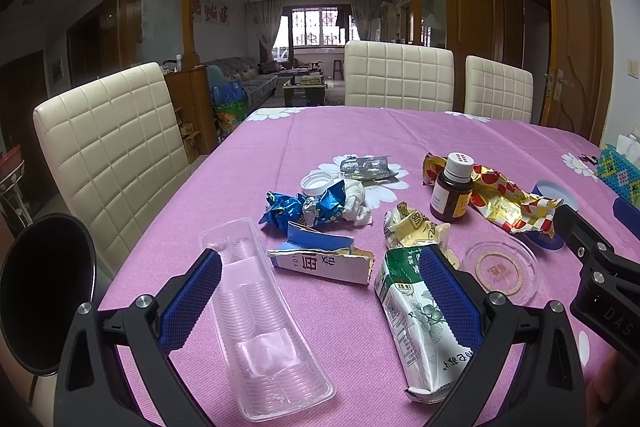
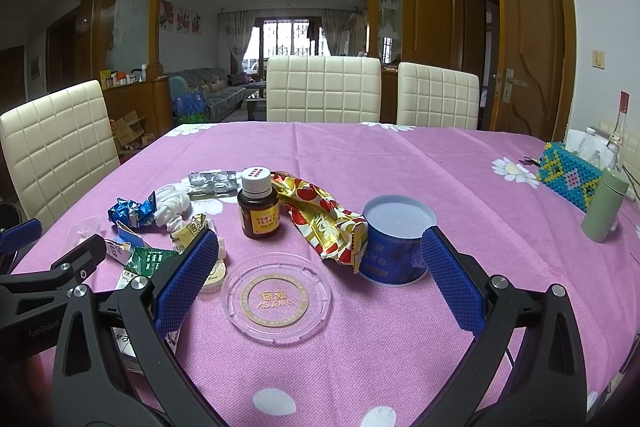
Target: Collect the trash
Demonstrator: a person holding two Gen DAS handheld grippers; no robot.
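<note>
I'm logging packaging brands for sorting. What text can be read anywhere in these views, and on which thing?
"GenRobot": black left gripper body, right wrist view.
"DAS": black right gripper body, cut off.
"YO", then Chinese characters: torn blue-and-white carton.
Round clear plastic lid: gold lettering, blurred.
Brown pill bottle label: too small.
Dark blue can: characters unreadable.

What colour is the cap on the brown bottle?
White, with a small grid of red squares on top. The brown bottle and its cap show best in the right wrist view.

Three cream quilted chairs (image 2: 323, 89) ring the pink tablecloth (image 2: 400, 163); a green flask (image 2: 604, 211) stands beside a beaded box (image 2: 568, 179).
</note>
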